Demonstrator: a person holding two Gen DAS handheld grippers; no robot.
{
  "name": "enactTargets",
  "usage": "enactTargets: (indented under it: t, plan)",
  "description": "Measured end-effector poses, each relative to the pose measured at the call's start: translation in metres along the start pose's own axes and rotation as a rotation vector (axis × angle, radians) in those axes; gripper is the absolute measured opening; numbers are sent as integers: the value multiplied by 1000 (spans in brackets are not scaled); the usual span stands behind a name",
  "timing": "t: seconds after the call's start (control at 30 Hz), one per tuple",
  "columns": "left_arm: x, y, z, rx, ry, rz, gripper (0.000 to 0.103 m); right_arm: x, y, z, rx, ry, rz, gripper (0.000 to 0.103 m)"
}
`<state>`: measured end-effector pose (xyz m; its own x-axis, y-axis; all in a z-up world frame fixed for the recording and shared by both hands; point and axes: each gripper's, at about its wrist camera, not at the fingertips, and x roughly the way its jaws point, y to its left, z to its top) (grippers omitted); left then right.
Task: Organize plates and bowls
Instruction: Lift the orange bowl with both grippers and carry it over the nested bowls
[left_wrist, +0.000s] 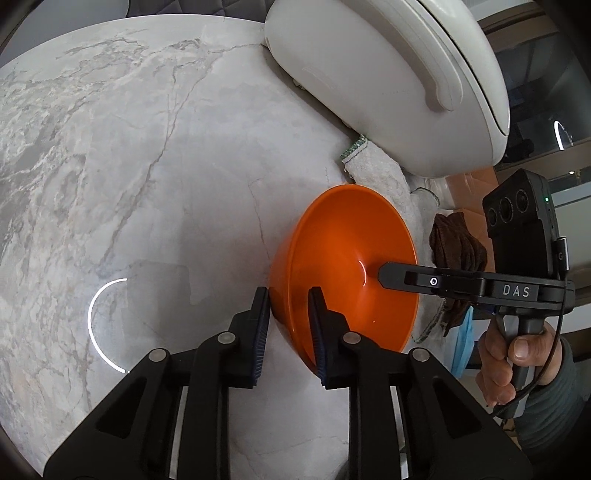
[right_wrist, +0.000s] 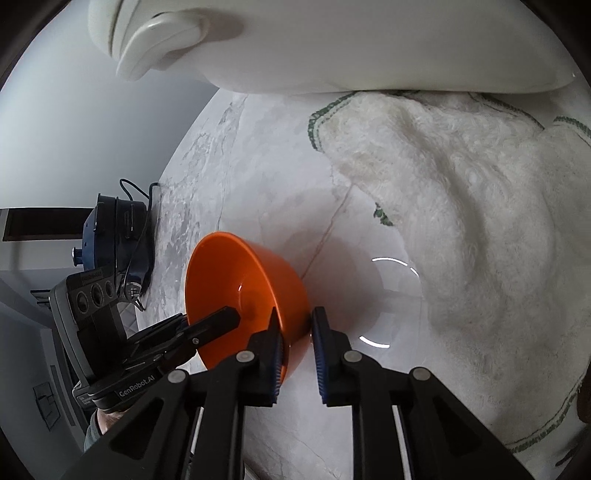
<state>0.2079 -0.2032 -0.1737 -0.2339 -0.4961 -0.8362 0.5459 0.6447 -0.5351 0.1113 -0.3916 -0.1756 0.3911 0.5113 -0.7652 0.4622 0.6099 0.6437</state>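
I have the orange bowl (left_wrist: 343, 266) between my two grippers, tipped up on its side over the marble bench (left_wrist: 147, 166). My left gripper (left_wrist: 290, 332) is closed on the bowl's rim: one blue pad sits outside the wall and the other inside the cavity, with the wall pinched between them. My right gripper (right_wrist: 297, 350) is likewise clamped on the rim at the opposite edge, one finger inside the bowl and one against the outer wall. Seen from my left wrist, the right gripper's black finger reaches into the middle of the bowl, and my right hand (left_wrist: 517, 362) wraps the handle below it, a grey sleeve behind. From my right wrist, the left gripper's finger pokes in over the rim on the left side of the bowl.

The bowl's opening faces up and away from the bench, and a shadow falls on the marble under it. Just beyond lies a white towel (right_wrist: 461, 221) with green stitched edging, and behind that stands a large white appliance (left_wrist: 388, 81) with a moulded handle. A brown cloth (left_wrist: 456, 247) lies beside the towel. A blue and black device (right_wrist: 118, 236) with a cable rests near the bench edge
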Motion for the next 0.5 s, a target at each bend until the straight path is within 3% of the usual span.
enactTargets:
  t: [0.5]
  plan:
    - [-46,-43,-69,21,-23,6,19,-37,16,-65,-27,-18,18,17]
